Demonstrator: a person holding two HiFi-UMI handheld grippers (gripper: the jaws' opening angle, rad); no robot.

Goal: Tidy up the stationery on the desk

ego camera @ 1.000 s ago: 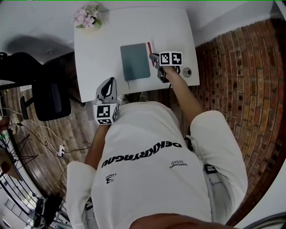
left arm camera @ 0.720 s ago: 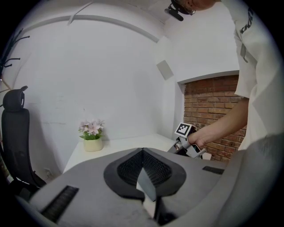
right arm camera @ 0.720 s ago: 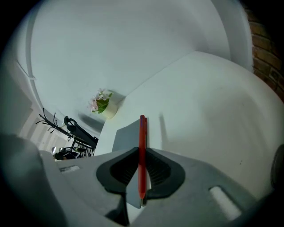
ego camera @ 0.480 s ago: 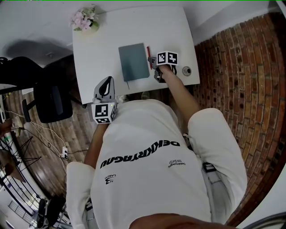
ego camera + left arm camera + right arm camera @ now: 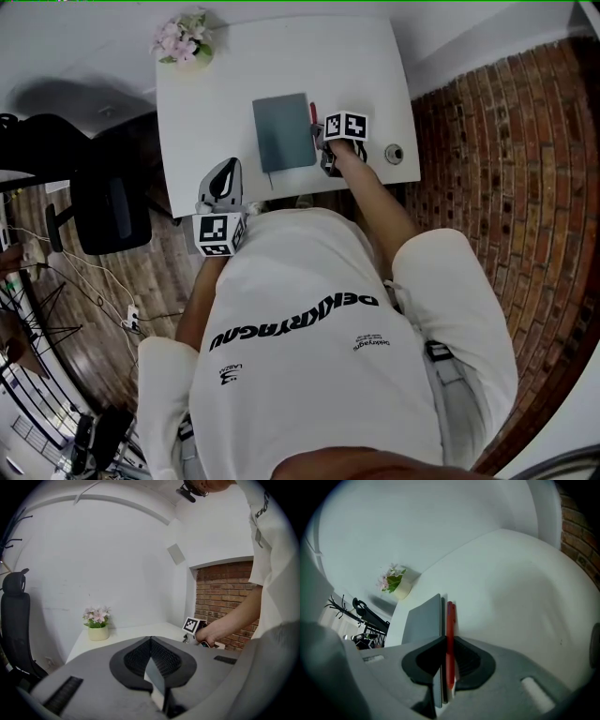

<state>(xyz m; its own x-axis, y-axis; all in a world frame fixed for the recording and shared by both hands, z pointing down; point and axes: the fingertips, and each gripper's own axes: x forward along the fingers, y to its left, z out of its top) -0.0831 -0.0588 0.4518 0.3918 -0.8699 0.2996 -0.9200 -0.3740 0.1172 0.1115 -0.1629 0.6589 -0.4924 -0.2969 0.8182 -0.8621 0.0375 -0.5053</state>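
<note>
- Your right tool point(image 5: 321, 139) is clenched on a red pen point(image 5: 450, 620). Its 2 jaws sit on either side of the pen's body, and the pads press against it.
- The pen runs along the right edge of a grey notebook point(image 5: 284, 131), just beside it and parallel to it. The pen's free end points to the far side of the white tabletop point(image 5: 216, 94).
- No view settles whether the pen touches the tabletop.
- The notebook lies flat and closed around the middle of the tabletop, a little nearer your edge than the far one.
- The right tool tilts downward. Its marker cube point(image 5: 345, 125) faces up, and your right hand point(image 5: 349, 157) is behind it.
- Your left tool point(image 5: 228, 172) is clenched on nothing: its 2 jaws meet tip to tip with nothing between them.
- You hold the left tool by the near left edge of the tabletop, well apart from the notebook and the pen. It points across the tabletop.
- A flower pot point(image 5: 183, 39) with pink blossoms stands at the far left corner, well apart from the stationery.
- A small round object point(image 5: 394, 152) sits near the tabletop's right edge, just right of your right hand. It is too small to tell what it is.
- A black chair point(image 5: 108, 208) stands left of the tabletop.
</note>
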